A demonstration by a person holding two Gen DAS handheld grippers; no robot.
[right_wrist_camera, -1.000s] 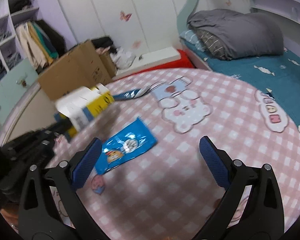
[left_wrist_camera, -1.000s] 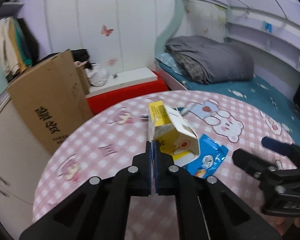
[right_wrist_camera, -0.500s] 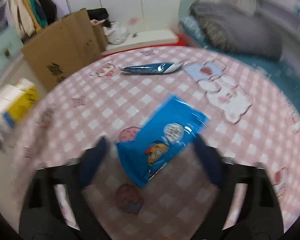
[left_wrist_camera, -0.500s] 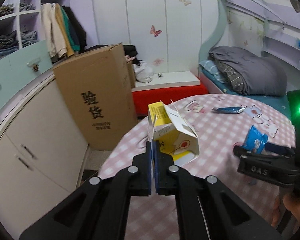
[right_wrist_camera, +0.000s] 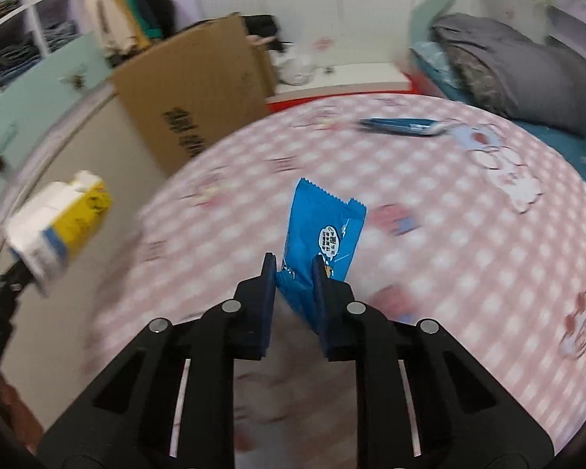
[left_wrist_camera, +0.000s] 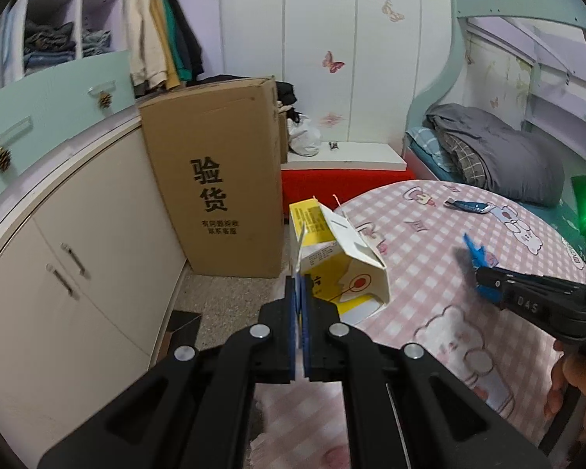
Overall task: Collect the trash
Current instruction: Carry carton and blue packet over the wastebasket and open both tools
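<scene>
— Both sets of fingers are busy, look. On the left gripper (left_wrist_camera: 300, 305) they're pressed nearly flat together, pinching a thin flap of that yellow-and-white carton (left_wrist_camera: 338, 262), which hangs out past the edge of the pink checked table (left_wrist_camera: 429, 234), over the floor.

— And the other one?

— Narrow too, but not as tight. The right gripper (right_wrist_camera: 293, 273) has the blue snack wrapper (right_wrist_camera: 322, 230) crumpled between its pads, lifted clear above the tablecloth.

— Anything likely to go wrong?

— The carton, I'd say. It's held by one edge only, so a quick swing could tear the flap or let it slide out. The wrapper is slick foil and only its bottom end is caught; it might slip free as well.

— Is that all the rubbish?

— No, another blue wrapper (right_wrist_camera: 404, 127) lies at the far side of the table, near the bed. With both grippers full, nobody can take it until something's dropped off. I can't spot a bin, though that tall cardboard box (left_wrist_camera: 218, 176) stands just beside the table.
</scene>
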